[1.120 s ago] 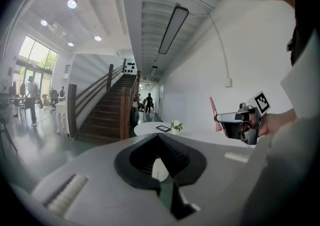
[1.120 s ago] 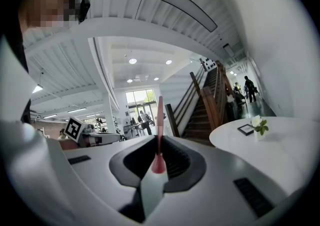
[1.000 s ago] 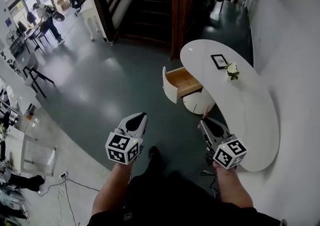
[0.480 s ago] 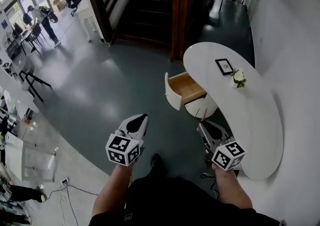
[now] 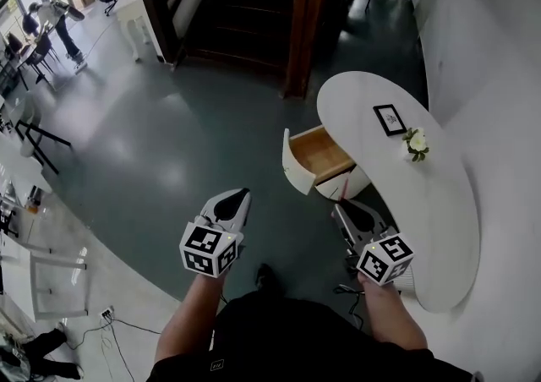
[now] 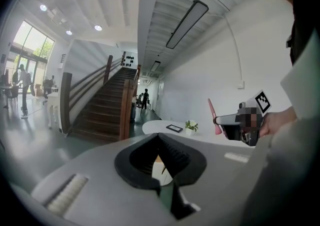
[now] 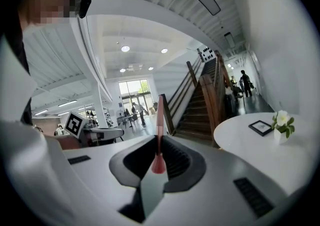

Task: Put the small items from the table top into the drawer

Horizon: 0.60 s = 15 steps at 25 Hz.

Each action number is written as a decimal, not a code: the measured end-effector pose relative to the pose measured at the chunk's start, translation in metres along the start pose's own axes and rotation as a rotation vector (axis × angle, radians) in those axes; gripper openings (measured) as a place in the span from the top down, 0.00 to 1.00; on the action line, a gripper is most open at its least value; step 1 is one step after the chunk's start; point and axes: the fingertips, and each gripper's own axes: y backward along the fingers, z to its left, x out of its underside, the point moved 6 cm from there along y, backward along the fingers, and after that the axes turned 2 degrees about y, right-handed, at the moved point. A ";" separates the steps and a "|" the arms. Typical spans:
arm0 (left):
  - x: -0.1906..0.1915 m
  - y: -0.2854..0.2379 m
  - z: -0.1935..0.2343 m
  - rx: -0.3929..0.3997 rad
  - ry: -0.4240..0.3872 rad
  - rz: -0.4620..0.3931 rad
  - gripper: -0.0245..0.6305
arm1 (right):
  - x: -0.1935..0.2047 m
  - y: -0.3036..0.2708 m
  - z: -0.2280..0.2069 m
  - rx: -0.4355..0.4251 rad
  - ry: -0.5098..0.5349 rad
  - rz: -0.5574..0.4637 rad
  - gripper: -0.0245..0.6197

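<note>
In my right claw (image 5: 344, 208) there's a thin pink stick (image 5: 345, 191), could be a pen or a small brush, I can't tell which. The jaws are clamped on its lower end, and the right gripper view shows the fatter red bit sitting right between the pads with the rest poking straight out past the tips. My read is that it's light and stiff, so weight is no issue. But it's skinny and smooth-looking, and held this low it could swivel or slide if I bump it on anything. A pinch nearer the middle would be steadier, though for a short drop this hold should do.

The left claw (image 5: 240, 197) is closed with nothing in it, hanging out over the floor well apart from the bench (image 5: 435, 228).

The drawer (image 5: 295, 171) is pulled open and looks bare inside. It sits just ahead of the right claw, with the stick's free end pointing roughly at it, so I reckon it's a short reach forward, then let go over the wooden bottom.

A little frame (image 5: 390, 118) and a flower (image 5: 416, 143) are on the bench further back. The flower looks like the delicate one, so I'd grab it low and gently.
</note>
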 end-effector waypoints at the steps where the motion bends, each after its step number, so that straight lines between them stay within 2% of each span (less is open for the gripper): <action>1: 0.000 -0.003 0.008 0.006 0.005 0.001 0.95 | -0.002 -0.007 0.001 0.005 0.006 0.005 0.88; 9: -0.008 -0.016 0.051 0.065 0.007 0.000 0.95 | -0.015 -0.045 0.010 0.060 0.044 0.007 0.88; 15: -0.021 -0.024 0.064 0.103 -0.012 0.008 0.95 | -0.027 -0.060 0.009 0.088 0.056 -0.005 0.88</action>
